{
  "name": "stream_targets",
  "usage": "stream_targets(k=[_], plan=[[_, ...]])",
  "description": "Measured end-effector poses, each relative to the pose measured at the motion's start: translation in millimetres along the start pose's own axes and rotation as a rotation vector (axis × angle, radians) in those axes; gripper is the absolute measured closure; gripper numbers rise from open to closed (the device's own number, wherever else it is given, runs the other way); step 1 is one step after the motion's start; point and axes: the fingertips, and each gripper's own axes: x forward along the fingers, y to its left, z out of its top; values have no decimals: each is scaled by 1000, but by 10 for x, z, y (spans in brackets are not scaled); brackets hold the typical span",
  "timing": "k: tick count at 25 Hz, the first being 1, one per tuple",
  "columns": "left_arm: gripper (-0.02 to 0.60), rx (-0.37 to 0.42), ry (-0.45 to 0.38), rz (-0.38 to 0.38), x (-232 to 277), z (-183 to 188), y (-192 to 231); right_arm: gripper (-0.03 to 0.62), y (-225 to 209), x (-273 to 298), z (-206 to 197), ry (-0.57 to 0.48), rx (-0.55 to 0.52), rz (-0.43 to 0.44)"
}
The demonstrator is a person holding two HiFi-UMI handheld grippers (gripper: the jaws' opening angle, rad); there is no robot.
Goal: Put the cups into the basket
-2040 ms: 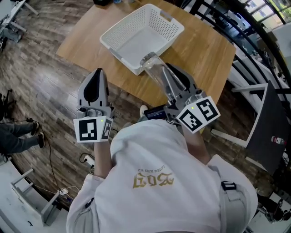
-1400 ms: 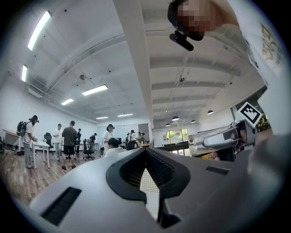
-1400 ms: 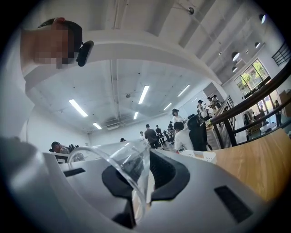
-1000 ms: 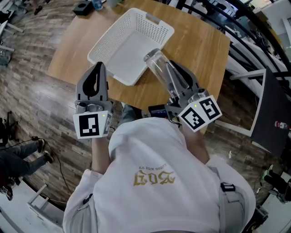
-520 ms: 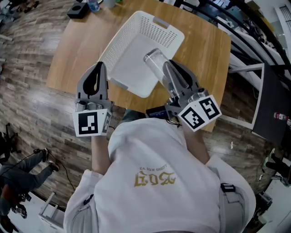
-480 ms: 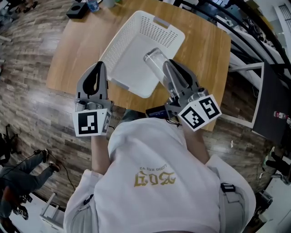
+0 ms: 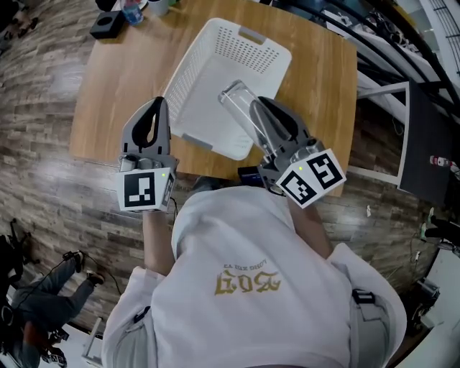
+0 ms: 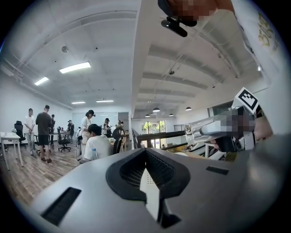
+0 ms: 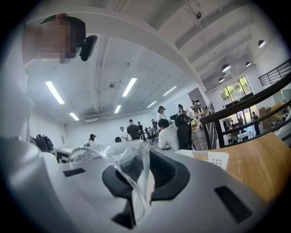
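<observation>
A white perforated basket (image 7: 215, 57) lies on the wooden table (image 7: 115, 79). My right gripper (image 7: 263, 109) is shut on a clear plastic cup (image 7: 239, 109), which is tilted with its mouth pointing away, above the basket's near part. In the right gripper view the cup (image 9: 111, 166) sits between the jaws, with the basket's corner (image 9: 213, 159) behind. My left gripper (image 7: 154, 106) hovers over the table's near edge, left of the basket, shut and holding nothing. The left gripper view shows its jaws closed together and the cup (image 8: 204, 129) at the right.
A black box (image 7: 106, 23) and a bottle (image 7: 134, 10) stand at the table's far left corner. Black railings and a white frame (image 7: 384, 129) are to the right of the table. A person (image 7: 36, 316) is on the wood floor at lower left.
The right gripper with the cup has come from the basket's near edge to over its inside. The left gripper has kept its place beside the basket.
</observation>
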Motion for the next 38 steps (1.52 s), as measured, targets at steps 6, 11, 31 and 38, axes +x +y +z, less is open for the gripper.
stream_targets(k=[6,11,31,38], plan=[[574,61,87,-53,196,-131,-63,560,-90,81,-44,36,-51,10],[574,174,154,-98,361,-222,-150,560,-173,135,-115,68,-59,15],[574,480,452,-475,976,-834,-570,560,-405,524,-511,330,-331,2],[575,592,525,-563,1029,-1032,-628,560,-434,661,-850,516,-499,-8]])
